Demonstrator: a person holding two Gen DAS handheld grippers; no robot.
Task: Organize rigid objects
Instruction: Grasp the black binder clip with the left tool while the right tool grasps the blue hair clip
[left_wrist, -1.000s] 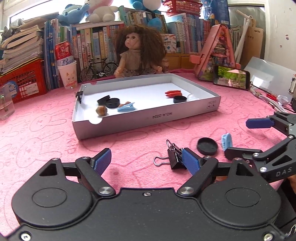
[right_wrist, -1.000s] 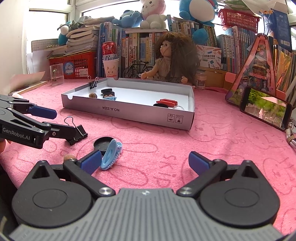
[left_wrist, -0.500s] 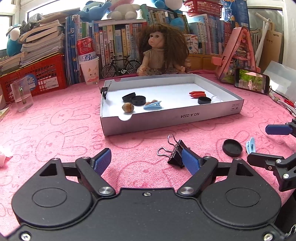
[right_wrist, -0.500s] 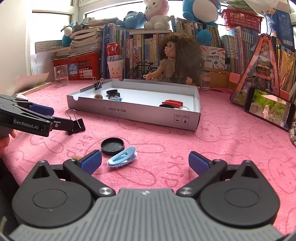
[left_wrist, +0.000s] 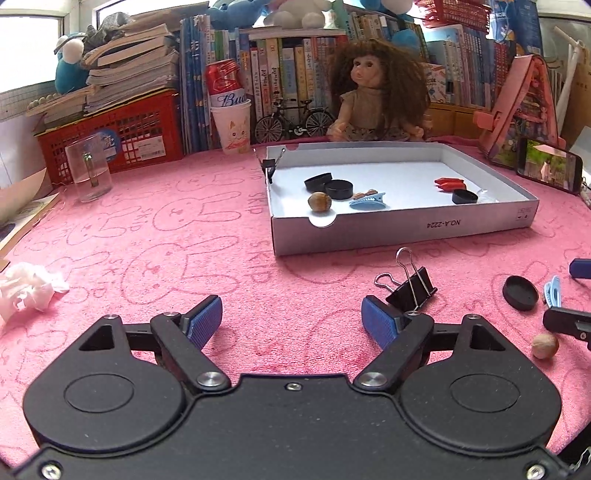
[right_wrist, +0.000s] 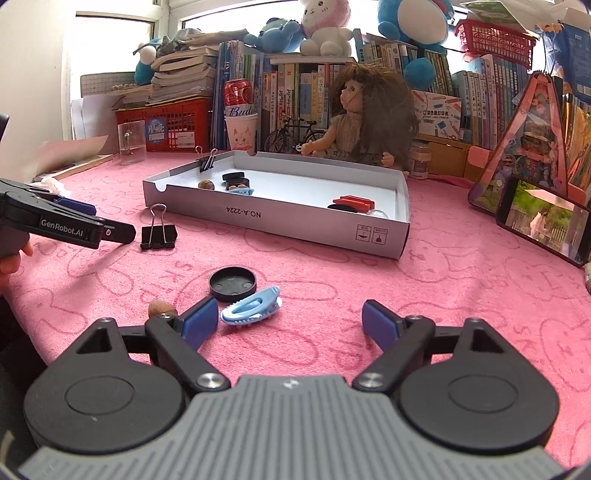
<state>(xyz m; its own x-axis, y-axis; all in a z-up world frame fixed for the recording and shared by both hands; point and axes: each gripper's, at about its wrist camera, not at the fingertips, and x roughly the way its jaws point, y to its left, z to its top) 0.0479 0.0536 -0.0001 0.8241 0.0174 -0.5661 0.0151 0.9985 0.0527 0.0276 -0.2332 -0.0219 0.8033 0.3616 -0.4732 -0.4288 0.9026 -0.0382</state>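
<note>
Left gripper (left_wrist: 291, 317) spread, binder clip (left_wrist: 410, 286) beside its right finger; right gripper (right_wrist: 290, 323) spread, empty

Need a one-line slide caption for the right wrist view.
Open right claw near light blue plastic hair clip and round black cap on pink cloth.

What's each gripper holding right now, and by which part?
Nothing. Left gripper is open beside the binder clip, not touching; right gripper is open, hair clip loose between its fingers.

Right tongs (left_wrist: 576, 295) cut off (frame edge), phone (right_wrist: 543, 219) cropped
</note>
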